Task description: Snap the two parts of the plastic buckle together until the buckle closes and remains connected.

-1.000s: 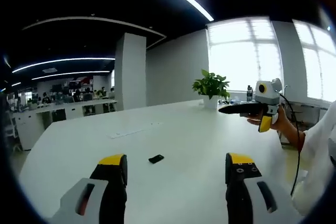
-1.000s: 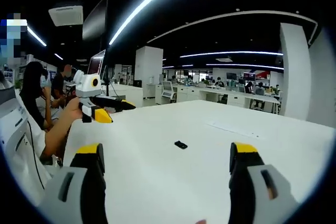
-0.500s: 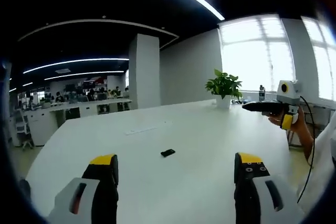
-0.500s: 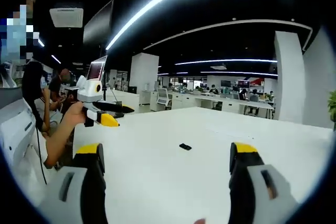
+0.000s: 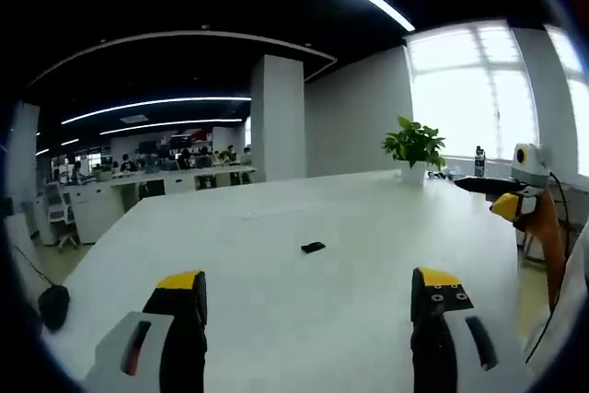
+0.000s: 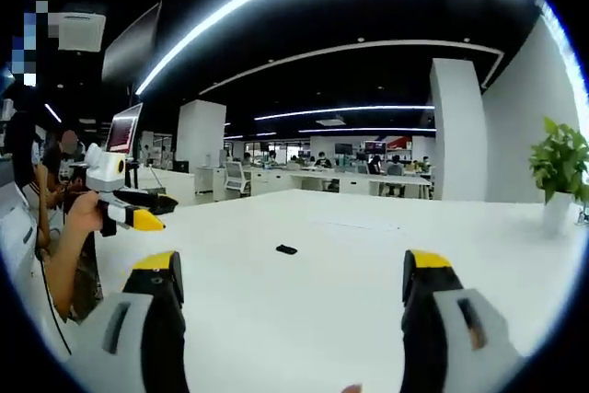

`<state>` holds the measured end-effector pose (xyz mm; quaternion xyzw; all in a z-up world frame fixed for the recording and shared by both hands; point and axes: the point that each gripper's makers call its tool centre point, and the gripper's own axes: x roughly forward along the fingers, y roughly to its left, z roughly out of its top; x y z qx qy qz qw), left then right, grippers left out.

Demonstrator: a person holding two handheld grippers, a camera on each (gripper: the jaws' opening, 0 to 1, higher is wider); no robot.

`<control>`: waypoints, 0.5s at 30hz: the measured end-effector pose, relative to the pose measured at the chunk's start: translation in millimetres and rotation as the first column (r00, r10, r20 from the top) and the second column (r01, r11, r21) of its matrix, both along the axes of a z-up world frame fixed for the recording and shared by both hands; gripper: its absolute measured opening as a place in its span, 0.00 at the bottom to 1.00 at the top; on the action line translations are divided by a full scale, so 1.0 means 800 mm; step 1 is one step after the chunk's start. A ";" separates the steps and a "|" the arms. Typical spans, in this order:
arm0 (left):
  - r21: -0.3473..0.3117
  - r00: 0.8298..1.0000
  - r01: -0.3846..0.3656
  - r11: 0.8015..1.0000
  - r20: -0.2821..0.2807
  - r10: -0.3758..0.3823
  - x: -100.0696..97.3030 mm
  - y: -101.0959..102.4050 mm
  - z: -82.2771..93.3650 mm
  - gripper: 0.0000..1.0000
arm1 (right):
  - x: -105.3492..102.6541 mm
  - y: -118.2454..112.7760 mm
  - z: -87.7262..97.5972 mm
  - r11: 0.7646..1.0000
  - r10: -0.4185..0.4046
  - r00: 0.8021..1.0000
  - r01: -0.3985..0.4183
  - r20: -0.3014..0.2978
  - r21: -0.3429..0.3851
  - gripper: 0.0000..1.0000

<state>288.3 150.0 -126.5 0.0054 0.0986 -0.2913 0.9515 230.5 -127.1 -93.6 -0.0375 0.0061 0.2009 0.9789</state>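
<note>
I hold a gripper in each hand above a long white table (image 5: 368, 227), and both stand wide open with nothing between the jaws. In the left gripper view, my left gripper (image 5: 308, 296) points down the table, and the buckle (image 5: 313, 248) lies flat ahead of it, a small dark piece alone on the bare surface, well apart from the jaws and almost on their centre line, a touch right of middle. In the right gripper view, my right gripper (image 6: 288, 278) faces the same buckle (image 6: 286, 249), again far ahead and close to the centre line. Neither gripper looks clearly nearer; I judge them about equally far. The buckle's long axis runs roughly left to right across both views, slightly slanted, so it lies crosswise to both reaches. It is too small to tell which end is which, or whether I see one part or two. My other gripper shows at the side of each view, held over the table edge.
</note>
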 end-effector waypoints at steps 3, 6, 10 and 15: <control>-0.007 1.000 -0.027 1.000 0.002 0.028 -0.008 0.011 -0.001 0.93 | -0.005 -0.004 -0.012 1.000 -0.007 1.000 0.007 -0.025 0.002 1.00; -0.036 0.999 -0.036 0.999 0.011 0.037 -0.016 0.018 0.000 0.94 | -0.010 -0.010 -0.024 1.000 -0.024 0.999 0.025 -0.046 0.014 1.00; -0.046 0.998 -0.057 0.997 0.015 0.058 -0.020 0.028 0.000 0.93 | -0.015 -0.019 -0.037 0.998 -0.040 0.997 0.043 -0.064 0.042 1.00; -0.013 0.996 -0.093 0.996 -0.005 0.093 -0.026 0.039 -0.016 0.94 | -0.022 -0.031 -0.053 0.994 -0.074 0.993 0.081 -0.087 0.078 1.00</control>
